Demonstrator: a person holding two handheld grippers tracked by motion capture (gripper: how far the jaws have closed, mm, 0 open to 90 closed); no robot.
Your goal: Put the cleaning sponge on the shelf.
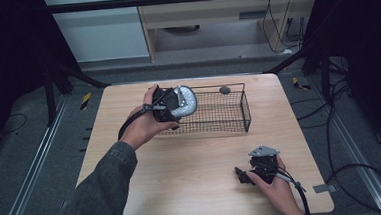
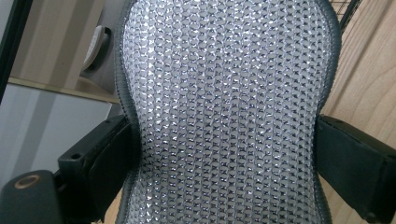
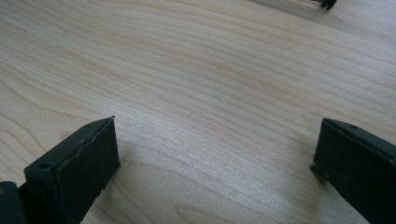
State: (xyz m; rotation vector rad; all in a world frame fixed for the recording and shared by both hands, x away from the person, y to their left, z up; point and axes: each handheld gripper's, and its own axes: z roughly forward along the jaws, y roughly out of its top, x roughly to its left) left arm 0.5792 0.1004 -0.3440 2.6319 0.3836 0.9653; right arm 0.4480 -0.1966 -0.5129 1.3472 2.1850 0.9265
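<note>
The silver mesh insole (image 2: pixel 224 116) was held pinched at its waist by the left tongs (image 1: pixel 171 106), over the wire basket's (image 1: pixel 245 109) left end. Right tongs (image 1: pixel 247 174) rested wide apart on the tabletop (image 1: pixel 192 162), near of the basket. Risk judged: the flexible insole could slip or catch the rim if released early.

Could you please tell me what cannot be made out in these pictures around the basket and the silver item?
- The silver mesh item: its top and bottom run past the left gripper view's edges, so its full shape stays unknown.
- The dark round thing at the wire basket's far rim: too small in the high view to identify.
- The basket floor at its left end: hidden by the left gripper and the item.
</note>
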